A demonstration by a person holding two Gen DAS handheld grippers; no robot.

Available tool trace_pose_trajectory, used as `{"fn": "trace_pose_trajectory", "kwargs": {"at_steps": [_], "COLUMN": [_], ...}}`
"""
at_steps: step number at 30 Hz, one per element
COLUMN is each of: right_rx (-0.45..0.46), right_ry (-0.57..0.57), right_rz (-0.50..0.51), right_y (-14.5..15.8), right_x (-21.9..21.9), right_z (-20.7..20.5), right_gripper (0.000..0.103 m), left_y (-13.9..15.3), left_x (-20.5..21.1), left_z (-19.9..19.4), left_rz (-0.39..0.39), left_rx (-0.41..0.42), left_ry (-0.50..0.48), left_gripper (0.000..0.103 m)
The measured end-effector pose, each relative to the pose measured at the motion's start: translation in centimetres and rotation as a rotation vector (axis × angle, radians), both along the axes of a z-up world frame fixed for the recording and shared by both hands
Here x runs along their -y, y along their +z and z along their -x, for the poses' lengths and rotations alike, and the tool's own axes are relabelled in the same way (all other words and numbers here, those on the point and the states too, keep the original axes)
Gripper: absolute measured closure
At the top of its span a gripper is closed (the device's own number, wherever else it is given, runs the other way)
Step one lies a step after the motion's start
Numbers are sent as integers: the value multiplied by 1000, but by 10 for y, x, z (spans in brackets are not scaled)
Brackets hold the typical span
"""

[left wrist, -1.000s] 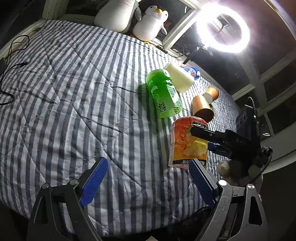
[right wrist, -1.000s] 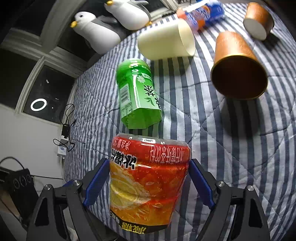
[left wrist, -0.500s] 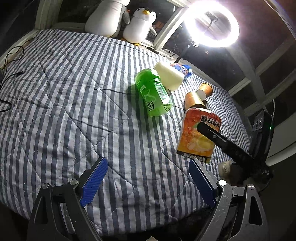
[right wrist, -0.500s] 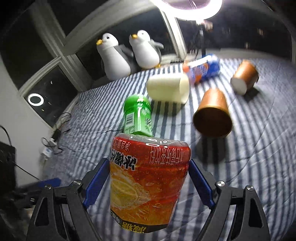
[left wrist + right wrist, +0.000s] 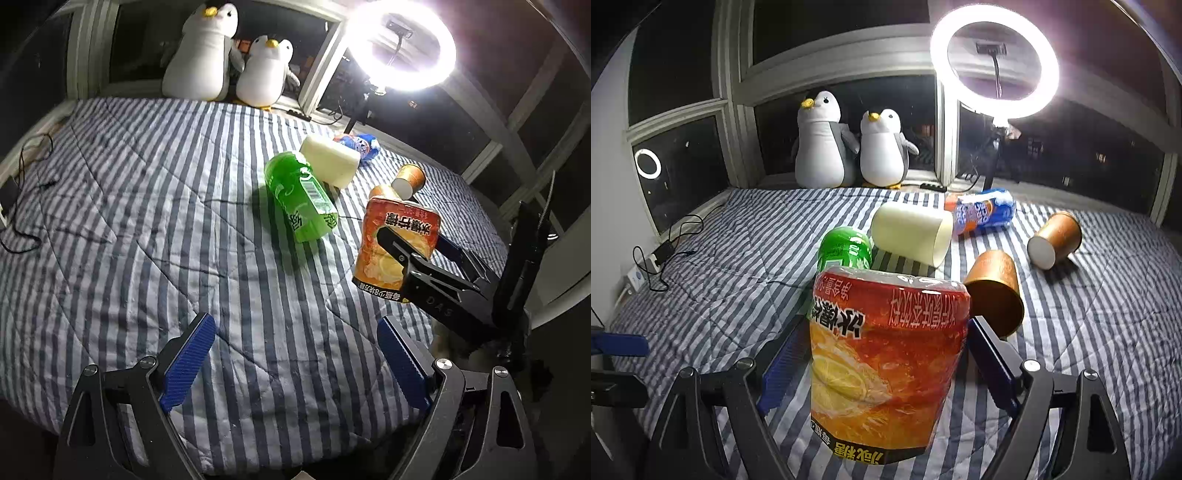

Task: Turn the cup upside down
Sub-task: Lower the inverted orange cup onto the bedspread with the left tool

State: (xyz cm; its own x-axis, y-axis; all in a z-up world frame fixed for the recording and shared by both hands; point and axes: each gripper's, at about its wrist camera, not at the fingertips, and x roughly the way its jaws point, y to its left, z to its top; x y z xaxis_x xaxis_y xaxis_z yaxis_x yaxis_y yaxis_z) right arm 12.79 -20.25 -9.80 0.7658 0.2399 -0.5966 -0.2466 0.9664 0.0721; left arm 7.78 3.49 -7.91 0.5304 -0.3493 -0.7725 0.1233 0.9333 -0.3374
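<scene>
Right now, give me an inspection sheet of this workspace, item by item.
Surface: striped quilt on a bed.
Job's things: orange cup, printing upside down, held above the quilt.
Clutter: green cup, cream cup, two brown cups and a blue-and-orange bottle, all on their sides.
Grippers: right hand-held gripper shut on the orange cup; left hand-held gripper open, holding nothing.
Cables: black leads at the quilt's left edge.
Surroundings: two plush penguins on the windowsill, lit ring light, dark windows.
</scene>
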Motion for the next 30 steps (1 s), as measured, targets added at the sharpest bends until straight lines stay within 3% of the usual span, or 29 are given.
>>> {"fn": "trace_pose_trajectory", "kwargs": {"at_steps": [6,30], "right_rx": [6,-30], "right_ry": [-6,22], "right_rz": [-7,12], "right_y": [-6,-17], "right_x": [-1,0], "right_z": [-4,15], "right_gripper": [20,20], "left_y": [6,2], "left_x": [4,12], "left_z": [4,3], "left_rz": [-35,-36], "left_rx": [34,28], "left_ry": [-4,-26], "left_gripper": [12,12]}}
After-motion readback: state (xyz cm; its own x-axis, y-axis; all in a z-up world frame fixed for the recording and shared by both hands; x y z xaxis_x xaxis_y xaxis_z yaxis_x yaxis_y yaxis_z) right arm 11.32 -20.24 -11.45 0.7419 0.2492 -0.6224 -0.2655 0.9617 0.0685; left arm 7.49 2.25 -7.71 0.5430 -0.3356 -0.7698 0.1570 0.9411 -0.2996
